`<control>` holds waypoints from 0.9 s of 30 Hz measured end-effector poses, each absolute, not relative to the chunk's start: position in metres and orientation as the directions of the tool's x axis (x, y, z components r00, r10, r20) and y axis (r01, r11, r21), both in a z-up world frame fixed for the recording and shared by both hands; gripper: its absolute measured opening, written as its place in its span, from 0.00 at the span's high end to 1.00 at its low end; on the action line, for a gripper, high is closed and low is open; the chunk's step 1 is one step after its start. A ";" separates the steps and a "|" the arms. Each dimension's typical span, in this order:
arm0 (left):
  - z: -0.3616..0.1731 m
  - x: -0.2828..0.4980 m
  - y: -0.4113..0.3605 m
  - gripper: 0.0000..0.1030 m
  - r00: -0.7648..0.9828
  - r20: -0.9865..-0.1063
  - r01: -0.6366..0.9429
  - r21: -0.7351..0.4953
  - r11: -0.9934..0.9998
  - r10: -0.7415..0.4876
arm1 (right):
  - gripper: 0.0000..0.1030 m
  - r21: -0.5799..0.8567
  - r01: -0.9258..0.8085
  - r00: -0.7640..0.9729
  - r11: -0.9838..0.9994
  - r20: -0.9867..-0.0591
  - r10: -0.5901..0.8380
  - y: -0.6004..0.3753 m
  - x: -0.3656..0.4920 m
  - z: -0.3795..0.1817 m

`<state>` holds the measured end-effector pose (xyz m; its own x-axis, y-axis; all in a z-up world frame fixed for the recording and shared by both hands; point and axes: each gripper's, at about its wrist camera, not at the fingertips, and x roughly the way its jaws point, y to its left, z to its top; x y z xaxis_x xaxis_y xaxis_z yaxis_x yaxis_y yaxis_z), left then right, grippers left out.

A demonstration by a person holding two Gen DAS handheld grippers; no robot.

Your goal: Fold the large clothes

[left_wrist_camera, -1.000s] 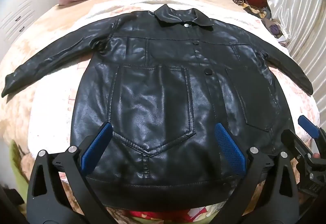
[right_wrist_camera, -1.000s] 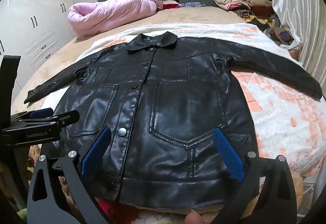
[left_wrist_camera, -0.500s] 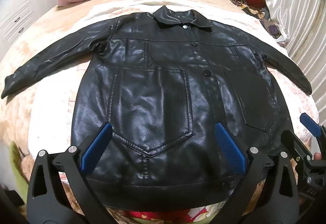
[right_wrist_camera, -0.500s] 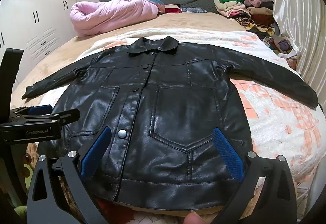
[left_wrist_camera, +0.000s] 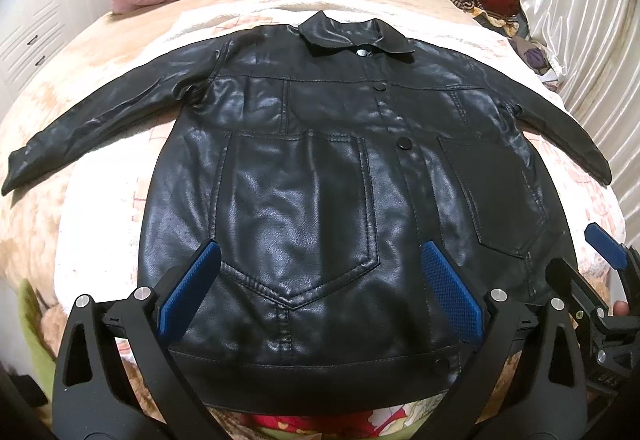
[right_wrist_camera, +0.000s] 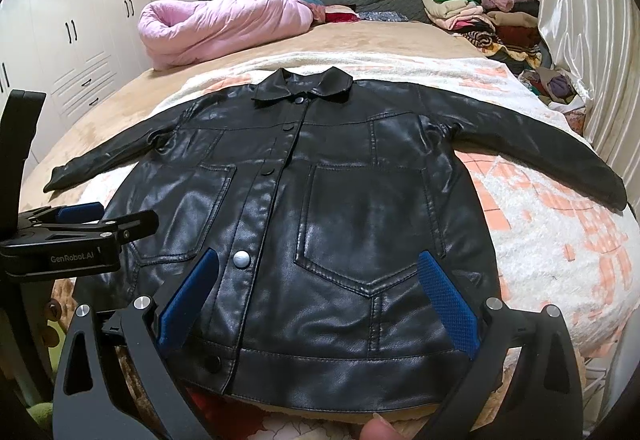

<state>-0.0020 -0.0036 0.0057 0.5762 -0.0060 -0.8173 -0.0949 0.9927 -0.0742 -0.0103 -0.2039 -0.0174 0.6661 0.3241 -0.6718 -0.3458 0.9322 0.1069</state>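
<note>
A black leather jacket lies flat and face up on the bed, buttoned, collar at the far end, both sleeves spread out to the sides. It also shows in the right wrist view. My left gripper is open and empty, held above the jacket's hem on its left half. My right gripper is open and empty above the hem on the right half. The right gripper also shows at the right edge of the left wrist view; the left gripper shows at the left edge of the right wrist view.
A pink quilt lies rolled at the bed's far left. A pile of folded clothes sits at the far right by a curtain. White wardrobes stand to the left. A cream blanket covers the bed under the jacket.
Both grippers have drawn back and lifted a little from the jacket, so more of the hem and room shows. The jacket has not moved.
</note>
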 end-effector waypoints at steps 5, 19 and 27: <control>0.006 -0.001 -0.003 0.09 0.578 -0.816 -0.095 -0.075 0.993 -0.007 | 0.04 0.108 -0.347 0.665 0.931 -0.672 0.326 -0.203 -0.009 -0.018; 0.005 -0.002 -0.002 0.09 0.578 -0.816 -0.091 -0.078 0.993 -0.011 | 0.04 0.113 -0.352 0.666 0.929 -0.667 0.334 -0.202 -0.010 -0.018; 0.005 -0.004 -0.001 0.09 0.581 -0.814 -0.091 -0.084 0.992 -0.016 | 0.04 0.114 -0.350 0.666 0.930 -0.667 0.333 -0.203 -0.010 -0.018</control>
<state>-0.0039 -0.0013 0.0049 0.5810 -0.0158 -0.8137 -0.0906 0.9923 -0.0840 -0.0100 -0.2029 -0.0179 0.6663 0.3330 -0.6672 -0.3501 0.9297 0.1144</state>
